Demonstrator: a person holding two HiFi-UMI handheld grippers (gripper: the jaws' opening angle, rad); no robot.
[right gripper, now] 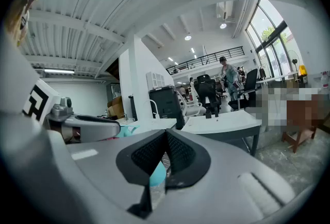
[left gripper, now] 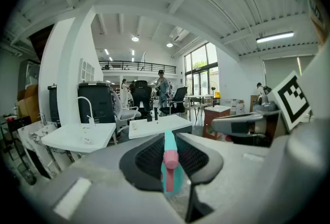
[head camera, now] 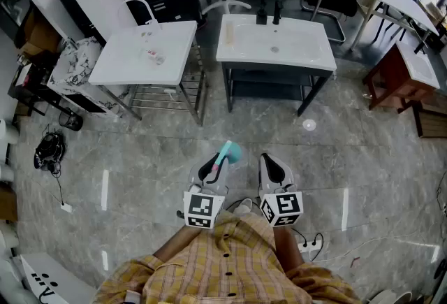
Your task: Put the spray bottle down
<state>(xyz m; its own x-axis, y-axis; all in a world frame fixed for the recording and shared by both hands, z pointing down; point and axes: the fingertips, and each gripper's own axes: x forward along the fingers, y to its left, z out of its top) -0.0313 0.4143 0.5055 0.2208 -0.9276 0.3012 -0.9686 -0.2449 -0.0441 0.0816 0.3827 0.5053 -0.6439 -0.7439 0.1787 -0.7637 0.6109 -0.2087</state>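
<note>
My left claw [head camera: 213, 170] is clamped on the spray bottle [head camera: 228, 154] at lower centre, above the floor, my right claw [head camera: 274, 167] shut and empty beside it; putting down hasn't begun, so next I'd probably carry it to the white table [head camera: 300, 51] at upper centre.

Right gripper [right gripper: 165, 134], jaws together, empty

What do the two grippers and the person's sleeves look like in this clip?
The left gripper and right gripper have smooth grey shells, with black mesh-textured pads lining the jaws. Each carries a white cube with black square markers. The person wears a long-sleeved yellow plaid shirt with dark buttons.
</note>
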